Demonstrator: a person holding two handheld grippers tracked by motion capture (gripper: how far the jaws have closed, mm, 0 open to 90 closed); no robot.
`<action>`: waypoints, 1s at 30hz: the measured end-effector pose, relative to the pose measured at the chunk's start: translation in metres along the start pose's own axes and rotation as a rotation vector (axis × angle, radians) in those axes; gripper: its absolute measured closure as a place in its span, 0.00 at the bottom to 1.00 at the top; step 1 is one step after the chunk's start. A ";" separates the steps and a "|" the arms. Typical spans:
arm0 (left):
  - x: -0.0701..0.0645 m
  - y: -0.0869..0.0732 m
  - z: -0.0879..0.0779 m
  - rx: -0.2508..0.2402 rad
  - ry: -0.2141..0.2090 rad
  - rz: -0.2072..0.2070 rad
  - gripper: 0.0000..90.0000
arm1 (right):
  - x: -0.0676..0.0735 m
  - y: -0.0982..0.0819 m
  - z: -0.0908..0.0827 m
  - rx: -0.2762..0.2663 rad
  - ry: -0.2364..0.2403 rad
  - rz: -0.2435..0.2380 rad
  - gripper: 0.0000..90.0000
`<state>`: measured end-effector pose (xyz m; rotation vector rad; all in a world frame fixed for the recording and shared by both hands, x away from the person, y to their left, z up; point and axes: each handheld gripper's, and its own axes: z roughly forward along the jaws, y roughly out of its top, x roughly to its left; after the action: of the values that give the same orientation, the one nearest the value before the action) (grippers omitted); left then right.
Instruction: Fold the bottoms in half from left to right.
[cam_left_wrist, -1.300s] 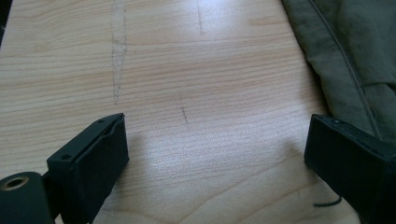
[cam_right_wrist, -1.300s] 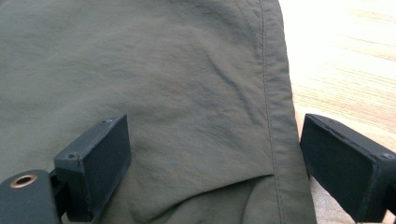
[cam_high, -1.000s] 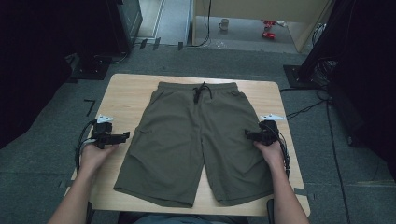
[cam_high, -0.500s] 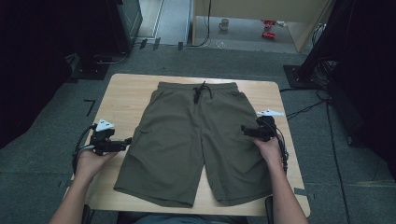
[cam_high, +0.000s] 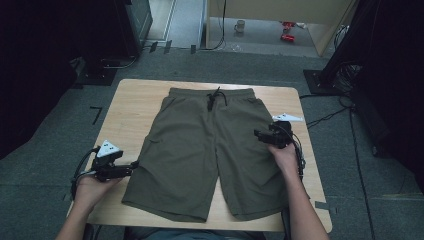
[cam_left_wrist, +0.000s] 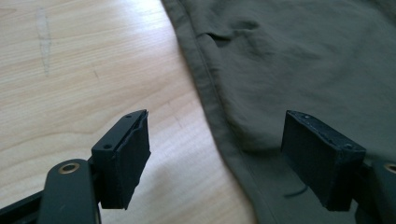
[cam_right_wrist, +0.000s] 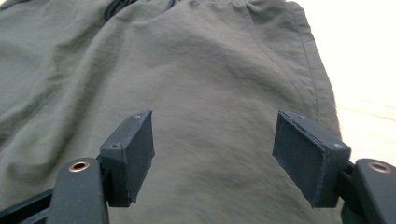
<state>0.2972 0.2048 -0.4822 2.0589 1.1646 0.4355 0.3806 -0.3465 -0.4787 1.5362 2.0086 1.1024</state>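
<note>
Olive green shorts (cam_high: 205, 150) lie flat on the wooden table (cam_high: 135, 105), waistband and black drawstring (cam_high: 214, 97) at the far side. My left gripper (cam_high: 134, 165) sits at the outer hem of the shorts' left leg. In the left gripper view it (cam_left_wrist: 219, 140) is open, its jaws straddling the side seam (cam_left_wrist: 210, 98) without pressing it. My right gripper (cam_high: 257, 133) hovers over the right hip of the shorts; in the right gripper view it (cam_right_wrist: 212, 140) is open above the fabric (cam_right_wrist: 201, 74). Both pairs of jaws have just been closing a little, with nothing pinched between them.
Bare table wood (cam_left_wrist: 70, 70) lies left of the shorts, and a strip (cam_right_wrist: 364, 70) lies along their right. On the floor beyond the table stand a mug (cam_high: 240, 25), red items (cam_high: 286, 31) and dark equipment (cam_high: 135, 20). Cables (cam_high: 330, 115) trail at the right.
My left hand has slid toward the near edge along the shorts' left leg. My right hand has lifted slightly. Both pairs of jaws stand a bit narrower.
</note>
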 end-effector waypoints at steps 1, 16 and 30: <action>-0.003 -0.003 -0.003 0.000 -0.004 0.004 0.28 | 0.002 0.001 0.001 -0.003 0.003 -0.006 0.34; -0.020 -0.023 -0.007 0.057 -0.065 0.053 0.34 | 0.016 0.009 0.004 -0.026 0.027 -0.056 0.38; -0.022 -0.030 0.004 0.077 -0.143 0.115 0.42 | 0.037 0.024 0.012 -0.019 0.040 -0.096 0.38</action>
<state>0.2696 0.1947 -0.5059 2.1932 0.9956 0.2963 0.3918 -0.3056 -0.4620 1.4036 2.0687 1.1190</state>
